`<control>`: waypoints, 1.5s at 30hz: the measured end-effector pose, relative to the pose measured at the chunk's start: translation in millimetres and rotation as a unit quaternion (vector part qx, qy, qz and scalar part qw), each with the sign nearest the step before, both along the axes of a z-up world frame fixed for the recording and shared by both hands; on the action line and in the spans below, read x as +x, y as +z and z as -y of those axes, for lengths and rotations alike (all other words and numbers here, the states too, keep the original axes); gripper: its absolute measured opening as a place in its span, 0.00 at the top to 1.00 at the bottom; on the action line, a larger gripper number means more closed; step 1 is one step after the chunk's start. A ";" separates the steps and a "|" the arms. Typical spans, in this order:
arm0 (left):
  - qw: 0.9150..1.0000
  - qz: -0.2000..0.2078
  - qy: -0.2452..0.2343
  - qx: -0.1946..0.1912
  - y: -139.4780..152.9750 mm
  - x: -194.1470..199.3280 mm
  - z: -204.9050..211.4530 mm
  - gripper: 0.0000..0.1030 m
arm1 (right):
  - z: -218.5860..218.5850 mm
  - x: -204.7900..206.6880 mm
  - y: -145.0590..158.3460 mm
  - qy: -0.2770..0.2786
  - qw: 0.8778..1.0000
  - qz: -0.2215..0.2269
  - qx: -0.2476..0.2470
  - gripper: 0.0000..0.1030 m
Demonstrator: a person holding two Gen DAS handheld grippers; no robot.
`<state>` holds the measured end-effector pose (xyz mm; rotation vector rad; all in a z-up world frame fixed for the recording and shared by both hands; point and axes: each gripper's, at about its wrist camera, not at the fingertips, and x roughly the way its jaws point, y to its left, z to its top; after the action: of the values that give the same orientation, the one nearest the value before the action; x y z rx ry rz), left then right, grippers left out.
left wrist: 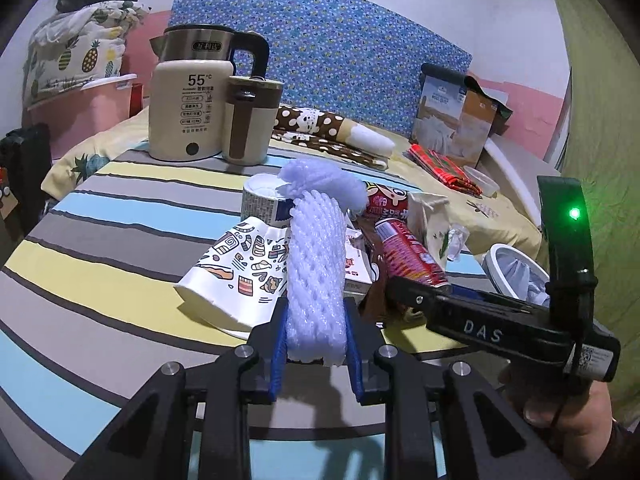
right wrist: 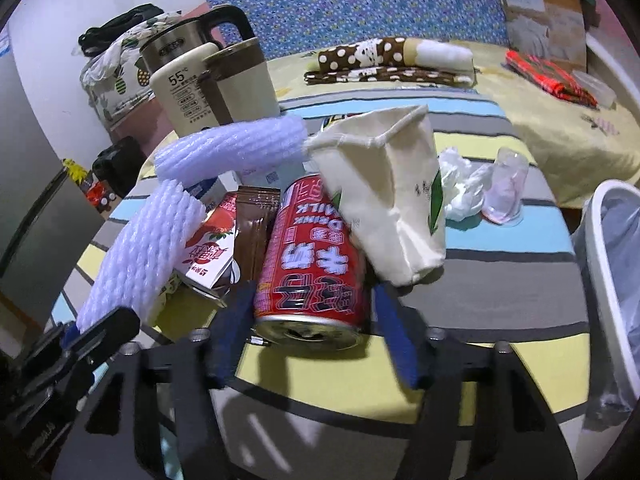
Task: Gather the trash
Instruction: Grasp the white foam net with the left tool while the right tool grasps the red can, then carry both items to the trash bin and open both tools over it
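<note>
Two tools, L (left wrist: 316,344) grips foam net (left wrist: 316,276)

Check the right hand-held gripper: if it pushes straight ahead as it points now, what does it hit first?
The red drink can: it already lies between the right hand-held gripper fingers. Behind it leans the cream cloth pouch, though depth there is unclear.

White foam fruit net (left wrist: 316,276), ribbed and tube-shaped, bent over at its far end, lifted at the near end above the striped cloth. Red drink can (right wrist: 314,256) on its side, silver top toward the right wrist camera, wedged between a small strawberry carton (right wrist: 208,256) and a tipped cream paper cup (right wrist: 384,192). Printed paper cup (left wrist: 236,268) on its side left of the net; crumpled tissue (right wrist: 460,184) and clear plastic cup (right wrist: 506,192) just beyond, white bin (right wrist: 612,280) at the right edge.
</note>
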<state>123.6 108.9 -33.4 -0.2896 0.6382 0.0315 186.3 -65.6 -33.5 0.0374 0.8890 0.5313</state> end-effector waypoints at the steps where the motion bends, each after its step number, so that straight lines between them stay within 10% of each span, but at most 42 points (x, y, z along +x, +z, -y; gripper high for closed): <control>1: 1.000 0.000 -0.001 0.001 0.3 0.0 0.2 0.75 | 1.4 -1.4 0.8 -0.002 1.000 0.002 0.001 0.46; 26: 1.000 0.005 -0.028 0.013 21.8 -33.5 46.1 0.76 | 49.7 -45.6 33.0 -0.005 0.998 0.040 0.052 0.47; 45: 0.987 0.015 -0.161 0.024 41.9 20.6 155.4 0.76 | 145.3 -41.8 48.9 -0.127 0.987 0.080 0.055 0.47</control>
<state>144.2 -46.5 8.5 -0.1380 0.6465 -0.2664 144.5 -210.8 15.3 0.2039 0.6852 0.3396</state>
